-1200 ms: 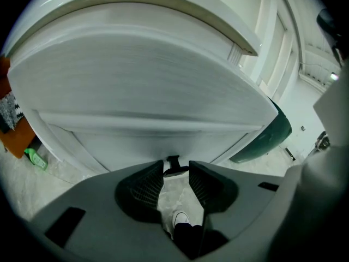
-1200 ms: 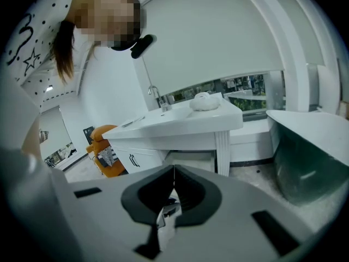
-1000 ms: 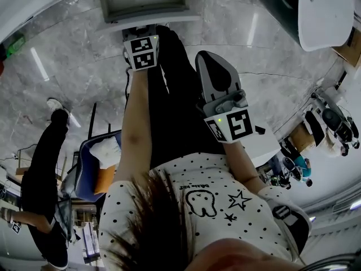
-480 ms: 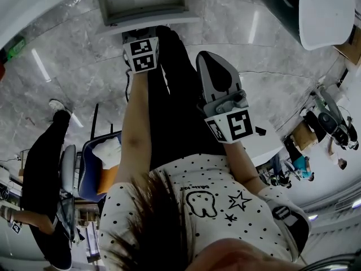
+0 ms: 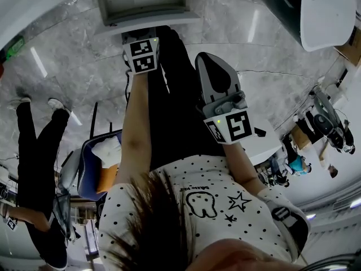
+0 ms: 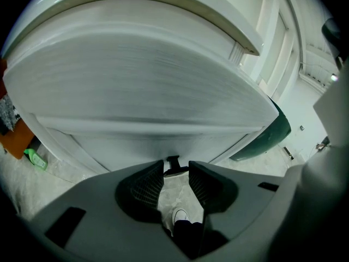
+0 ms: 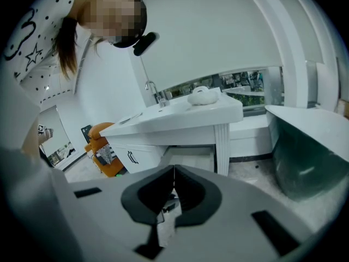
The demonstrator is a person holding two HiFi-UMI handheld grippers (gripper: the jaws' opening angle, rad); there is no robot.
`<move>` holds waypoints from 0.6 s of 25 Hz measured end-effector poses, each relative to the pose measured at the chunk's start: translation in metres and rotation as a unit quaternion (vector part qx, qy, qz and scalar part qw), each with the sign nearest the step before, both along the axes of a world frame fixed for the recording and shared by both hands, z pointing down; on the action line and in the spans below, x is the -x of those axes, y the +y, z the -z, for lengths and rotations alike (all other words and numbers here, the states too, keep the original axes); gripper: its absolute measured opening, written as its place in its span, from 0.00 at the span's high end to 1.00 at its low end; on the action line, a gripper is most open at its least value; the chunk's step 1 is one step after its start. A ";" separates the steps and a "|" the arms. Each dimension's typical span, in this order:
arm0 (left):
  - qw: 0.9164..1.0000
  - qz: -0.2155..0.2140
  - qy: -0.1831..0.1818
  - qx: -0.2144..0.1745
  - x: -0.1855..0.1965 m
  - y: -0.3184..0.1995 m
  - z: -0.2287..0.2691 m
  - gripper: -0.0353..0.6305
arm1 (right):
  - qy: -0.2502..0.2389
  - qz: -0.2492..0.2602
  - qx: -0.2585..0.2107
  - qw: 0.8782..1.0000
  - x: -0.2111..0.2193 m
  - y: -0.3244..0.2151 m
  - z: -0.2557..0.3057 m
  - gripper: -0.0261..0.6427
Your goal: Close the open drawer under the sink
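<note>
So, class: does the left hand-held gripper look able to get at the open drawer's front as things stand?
Probably yes. The left hand-held gripper faces the drawer front squarely, jaws apart, with the black handle just past its tips and nothing showing in between.

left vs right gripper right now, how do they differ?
Jaws stand apart on the left gripper, together at the tips on the right gripper. The left gripper faces the white drawer front up close, its black handle showing in the gap; the right gripper looks at the sink counter from farther off. Both hold nothing.
</note>
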State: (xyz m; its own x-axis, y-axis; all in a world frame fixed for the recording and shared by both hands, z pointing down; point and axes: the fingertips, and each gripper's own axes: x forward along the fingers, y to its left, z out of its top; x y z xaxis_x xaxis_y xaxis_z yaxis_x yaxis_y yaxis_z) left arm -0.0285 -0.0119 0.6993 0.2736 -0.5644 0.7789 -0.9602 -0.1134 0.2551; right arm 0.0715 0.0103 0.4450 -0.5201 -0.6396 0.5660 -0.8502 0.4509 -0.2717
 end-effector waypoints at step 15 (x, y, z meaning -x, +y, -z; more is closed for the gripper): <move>1.000 0.007 -0.004 -0.006 0.005 -0.019 -0.001 0.73 | -0.001 -0.004 0.005 1.000 0.002 0.001 -0.004 0.94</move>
